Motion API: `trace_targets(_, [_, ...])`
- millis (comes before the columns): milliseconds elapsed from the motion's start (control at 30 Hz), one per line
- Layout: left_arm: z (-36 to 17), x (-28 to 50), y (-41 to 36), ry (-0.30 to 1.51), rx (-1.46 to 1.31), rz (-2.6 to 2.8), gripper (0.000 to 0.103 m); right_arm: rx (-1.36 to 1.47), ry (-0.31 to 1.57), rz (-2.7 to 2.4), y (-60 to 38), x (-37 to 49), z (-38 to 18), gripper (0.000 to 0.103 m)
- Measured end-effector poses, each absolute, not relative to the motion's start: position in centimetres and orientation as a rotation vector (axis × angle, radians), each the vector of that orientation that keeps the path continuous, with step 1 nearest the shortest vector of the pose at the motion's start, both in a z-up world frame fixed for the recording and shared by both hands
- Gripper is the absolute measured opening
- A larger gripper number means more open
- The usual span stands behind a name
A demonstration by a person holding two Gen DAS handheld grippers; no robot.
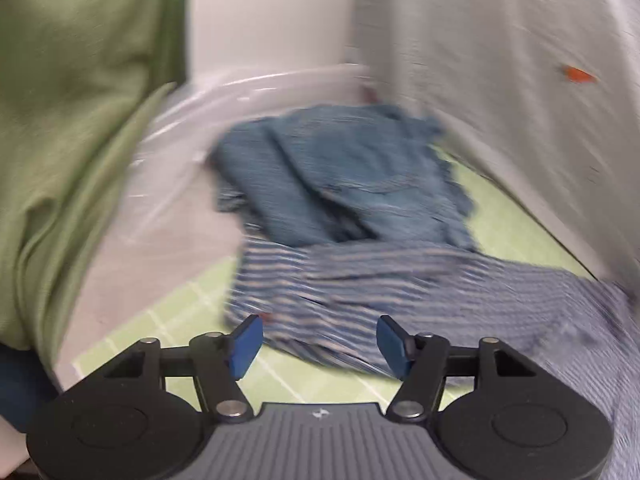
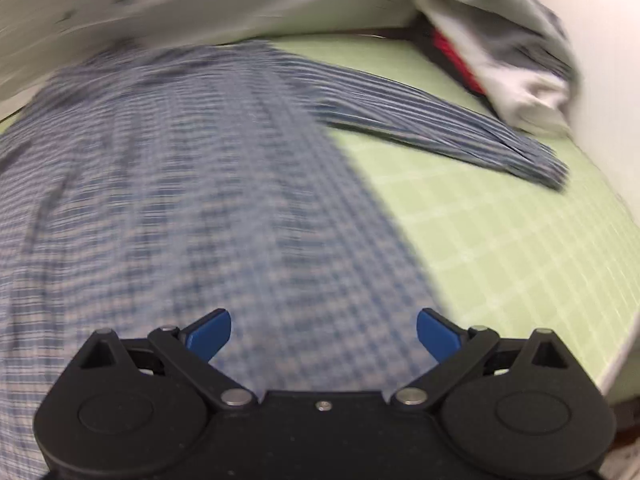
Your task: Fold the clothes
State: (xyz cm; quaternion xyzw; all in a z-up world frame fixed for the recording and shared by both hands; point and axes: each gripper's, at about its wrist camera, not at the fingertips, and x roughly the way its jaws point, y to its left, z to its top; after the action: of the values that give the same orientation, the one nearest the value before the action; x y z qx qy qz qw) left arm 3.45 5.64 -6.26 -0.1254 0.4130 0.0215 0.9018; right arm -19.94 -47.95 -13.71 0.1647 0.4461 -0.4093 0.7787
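- The left tool (image 1: 319,344) has its jaws wide apart and holds nothing.
- The right tool (image 2: 323,336) is also wide open and empty.
- The checked shirt (image 2: 192,184) lies spread flat on the green mat (image 2: 500,248), directly under and ahead of the right tool.
- Its sleeve (image 2: 440,120) stretches away from the body, long axis running ahead and to the right.
- A blue garment (image 1: 340,176) lies crumpled ahead of the left tool, beyond the shirt.
- Both views are blurred.
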Motion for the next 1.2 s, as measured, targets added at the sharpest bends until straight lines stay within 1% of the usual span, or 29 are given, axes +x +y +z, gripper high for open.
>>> trace_targets(33, [-6.0,2.8,4.5,0.857,-0.254,0.020,0.067,0.373,0.960,-0.892,-48.7,-21.1,-13.8,0.099])
trace_targets(100, [-5.6,1.4,2.1,0.860,-0.247,-0.029,0.067,0.417,0.952,-0.891,-50.2,-23.2,-14.1,0.088])
trace_targets(167, [-5.1,-0.1,-0.5,0.860,-0.241,-0.067,0.067,0.448,0.954,-0.852,-51.1,-24.9,-14.6,0.064])
trace_targets(200, [-4.8,-1.0,-2.0,0.859,-0.233,-0.089,0.067,0.454,0.957,-0.820,-51.1,-25.4,-14.7,0.059])
trace_targets(267, [-4.2,-2.9,-4.9,0.857,-0.215,-0.124,0.067,0.451,0.959,-0.745,-51.1,-26.2,-15.0,0.032])
trace_targets(300, [-3.9,-3.9,-6.3,0.857,-0.202,-0.144,0.067,0.434,0.955,-0.706,-51.0,-26.5,-14.9,0.020])
trace_targets(333, [-3.6,-4.8,-7.7,0.855,-0.189,-0.166,0.067,0.417,0.951,-0.672,-50.9,-26.7,-14.9,0.002])
trace_targets(367, [-3.4,-5.8,-9.2,0.854,-0.176,-0.187,0.067,0.399,0.948,-0.644,-50.9,-26.8,-14.8,0.002])
trace_targets(467, [-3.0,-8.8,-13.4,0.859,-0.137,-0.234,0.067,0.383,0.938,-0.614,-51.5,-28.0,-14.6,0.001])
trace_targets(600, [-2.8,-12.2,-18.3,0.868,-0.116,-0.280,0.067,0.437,0.940,-0.578,-53.5,-30.1,-14.4,0.003])
trace_targets(633, [-2.8,-13.0,-19.5,0.871,-0.108,-0.287,0.067,0.456,0.947,-0.559,-54.1,-30.5,-14.3,0.011])
trace_targets(667, [-2.9,-13.6,-20.5,0.874,-0.102,-0.291,0.067,0.474,0.945,-0.546,-54.7,-30.9,-14.0,0.030])
trace_targets(700, [-2.9,-14.2,-21.5,0.878,-0.095,-0.295,0.067,0.483,0.918,-0.546,-55.2,-31.5,-13.6,0.043])
trace_targets(733, [-2.8,-14.8,-22.3,0.879,-0.092,-0.296,0.067,0.491,0.872,-0.563,-56.0,-32.2,-13.0,0.063])
trace_targets(767, [-2.8,-15.3,-23.1,0.879,-0.088,-0.295,0.068,0.503,0.823,-0.590,-57.3,-32.8,-12.5,0.074])
trace_targets(800, [-2.7,-15.9,-23.9,0.878,-0.084,-0.293,0.071,0.522,0.786,-0.622,-59.0,-33.3,-12.3,0.077])
trace_targets(833, [-2.7,-16.3,-24.6,0.876,-0.077,-0.288,0.072,0.542,0.760,-0.661,-60.9,-33.6,-12.2,0.080])
trace_targets(867, [-2.7,-16.7,-25.2,0.874,-0.070,-0.282,0.074,0.551,0.746,-0.704,-63.1,-33.8,-12.3,0.080])
trace_targets(1067, [-2.4,-18.0,-28.2,0.879,-0.008,-0.231,0.074,0.450,0.740,-0.982,-75.1,-33.8,-14.1,0.081])
trace_targets(1200, [-1.9,-18.1,-29.5,0.884,0.030,-0.198,0.074,0.488,0.707,-1.042,-80.6,-33.6,-14.9,0.081])
